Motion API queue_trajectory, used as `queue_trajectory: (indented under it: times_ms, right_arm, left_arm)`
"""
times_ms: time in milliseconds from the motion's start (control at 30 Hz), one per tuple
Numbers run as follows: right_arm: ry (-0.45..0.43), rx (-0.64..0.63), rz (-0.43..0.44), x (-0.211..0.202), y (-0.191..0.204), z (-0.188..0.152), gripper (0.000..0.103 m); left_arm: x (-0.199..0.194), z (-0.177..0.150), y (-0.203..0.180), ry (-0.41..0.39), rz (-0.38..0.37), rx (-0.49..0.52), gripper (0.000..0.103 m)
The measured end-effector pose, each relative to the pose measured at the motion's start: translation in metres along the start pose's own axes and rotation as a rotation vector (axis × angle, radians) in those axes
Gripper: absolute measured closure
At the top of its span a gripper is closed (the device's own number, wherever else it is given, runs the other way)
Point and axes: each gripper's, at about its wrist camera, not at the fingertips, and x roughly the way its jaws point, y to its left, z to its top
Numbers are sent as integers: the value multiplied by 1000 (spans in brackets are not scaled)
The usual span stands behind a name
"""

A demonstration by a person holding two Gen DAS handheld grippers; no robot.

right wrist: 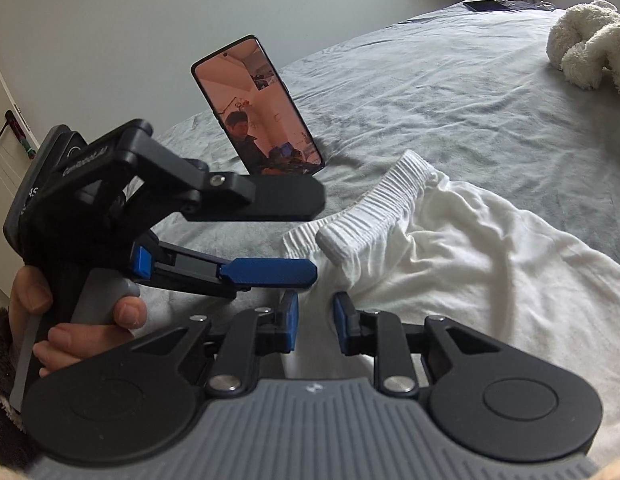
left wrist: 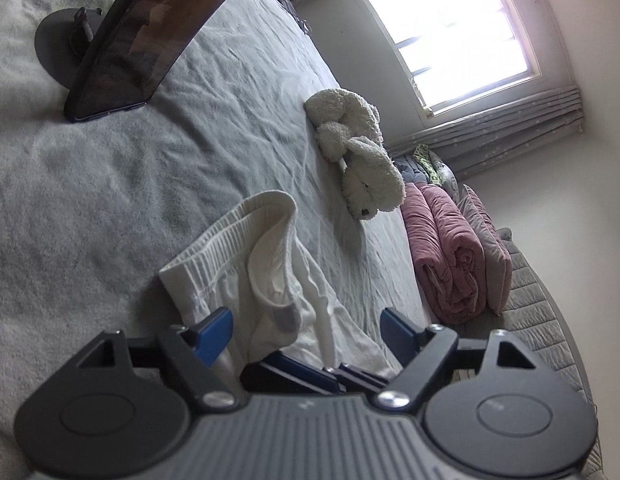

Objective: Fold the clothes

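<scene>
White cotton shorts (left wrist: 245,276) are seen from the left wrist, lying crumpled on the grey bedsheet (left wrist: 109,200), with the ribbed waistband (left wrist: 265,208) gaping open and curled over on itself. The left gripper (left wrist: 305,330) is held low over the near part of the garment; its blue pads (left wrist: 215,326) are spread wide, cloth is seen in the gap, but nothing is pinched. A white plush toy (left wrist: 354,160) is lying farther up the bed, well apart from the shorts, and a rolled pink quilt (left wrist: 450,256) is stacked beside the bed. A phone on a round stand (left wrist: 129,36) is propped at the upper left.

From the right wrist, the same shorts (right wrist: 470,264) are shown spreading to the right, wrinkled and bunched, the waistband (right wrist: 374,208) twisted rather than laid flat. The right gripper (right wrist: 316,322) is set just at the garment's near edge; its pads (right wrist: 289,320) are parted by a narrow gap, and no fabric is seen caught between them. The left gripper (right wrist: 293,236) is seen from the side, held by a hand (right wrist: 81,328), its fingers wide apart just beside the waistband. The phone (right wrist: 257,108) is standing upright behind it.

No neat fold is visible in either view, so the task is judged to be at an early stage: the shorts are yet to be smoothed, squared at the waistband, and folded over.
</scene>
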Motion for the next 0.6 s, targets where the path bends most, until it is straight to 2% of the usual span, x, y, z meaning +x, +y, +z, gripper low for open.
queue_trajectory:
  times_ms: [100, 200, 267, 400, 500, 600]
  right_arm:
    - [5, 16, -7, -9, 1, -2, 77]
    - [-2, 72, -18, -32, -4, -8, 65]
    - [-7, 150, -31, -54, -11, -16, 62]
    - [-10, 287, -69, -99, -29, -37, 62]
    - [-57, 415, -88, -127, -48, -56, 62]
    - [-115, 555, -95, -144, -70, -75, 62]
  left_arm:
    - [4, -3, -6, -25, 46, 12, 34]
    - [8, -5, -13, -39, 111, 38, 46]
    - [9, -7, -17, -49, 148, 55, 53]
    - [10, -10, -20, -69, 198, 72, 71]
    - [8, -13, -20, -91, 226, 68, 77]
    - [5, -16, -22, -123, 247, 57, 77]
